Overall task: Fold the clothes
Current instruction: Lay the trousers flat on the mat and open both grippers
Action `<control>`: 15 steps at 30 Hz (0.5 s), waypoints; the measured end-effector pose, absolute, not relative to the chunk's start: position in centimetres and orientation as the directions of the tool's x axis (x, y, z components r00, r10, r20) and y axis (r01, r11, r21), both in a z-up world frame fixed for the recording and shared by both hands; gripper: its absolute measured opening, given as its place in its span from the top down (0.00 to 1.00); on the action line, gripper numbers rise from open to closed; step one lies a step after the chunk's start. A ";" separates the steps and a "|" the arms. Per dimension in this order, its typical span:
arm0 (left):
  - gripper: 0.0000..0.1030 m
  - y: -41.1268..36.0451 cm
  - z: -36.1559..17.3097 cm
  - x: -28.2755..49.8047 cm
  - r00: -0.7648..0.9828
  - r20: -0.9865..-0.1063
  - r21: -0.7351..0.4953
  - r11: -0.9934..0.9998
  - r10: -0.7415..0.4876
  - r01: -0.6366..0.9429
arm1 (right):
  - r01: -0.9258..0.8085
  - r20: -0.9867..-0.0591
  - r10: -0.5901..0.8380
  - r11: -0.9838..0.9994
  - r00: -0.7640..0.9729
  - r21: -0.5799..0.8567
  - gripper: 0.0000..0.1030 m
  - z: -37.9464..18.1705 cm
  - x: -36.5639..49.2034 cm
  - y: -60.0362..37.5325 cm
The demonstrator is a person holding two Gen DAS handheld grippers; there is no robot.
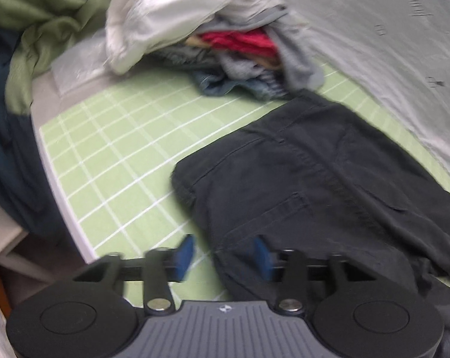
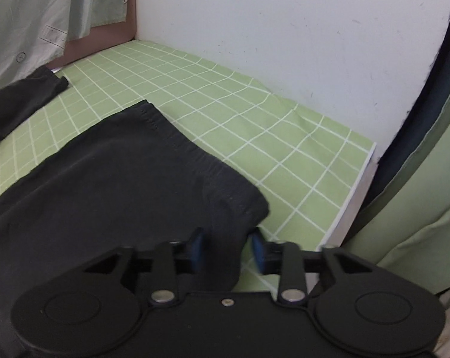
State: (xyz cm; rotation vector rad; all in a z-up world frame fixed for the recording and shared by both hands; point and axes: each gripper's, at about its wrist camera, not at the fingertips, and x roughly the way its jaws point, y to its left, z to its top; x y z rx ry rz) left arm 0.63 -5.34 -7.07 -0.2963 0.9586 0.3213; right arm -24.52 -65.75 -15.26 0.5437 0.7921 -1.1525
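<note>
Dark trousers (image 1: 329,185) lie flat on a green checked cloth (image 1: 120,149). The left gripper (image 1: 223,253) stands parted over their edge. The right gripper (image 2: 226,247) straddles a corner with its blue pads apart, gripping nothing.

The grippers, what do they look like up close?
The left gripper has two blue pads on black fingers, two big round black discs, silver bolts and a ribbed grey body with a small white mark. The right gripper matches, but its body is plain black with one small screw.
</note>
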 end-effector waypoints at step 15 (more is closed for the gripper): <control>0.15 -15.2 -7.2 2.9 0.570 -0.821 -0.029 0.994 0.036 -0.104 | 0.908 -0.761 -0.643 0.366 0.088 -0.205 0.50 -15.3 -22.5 -65.5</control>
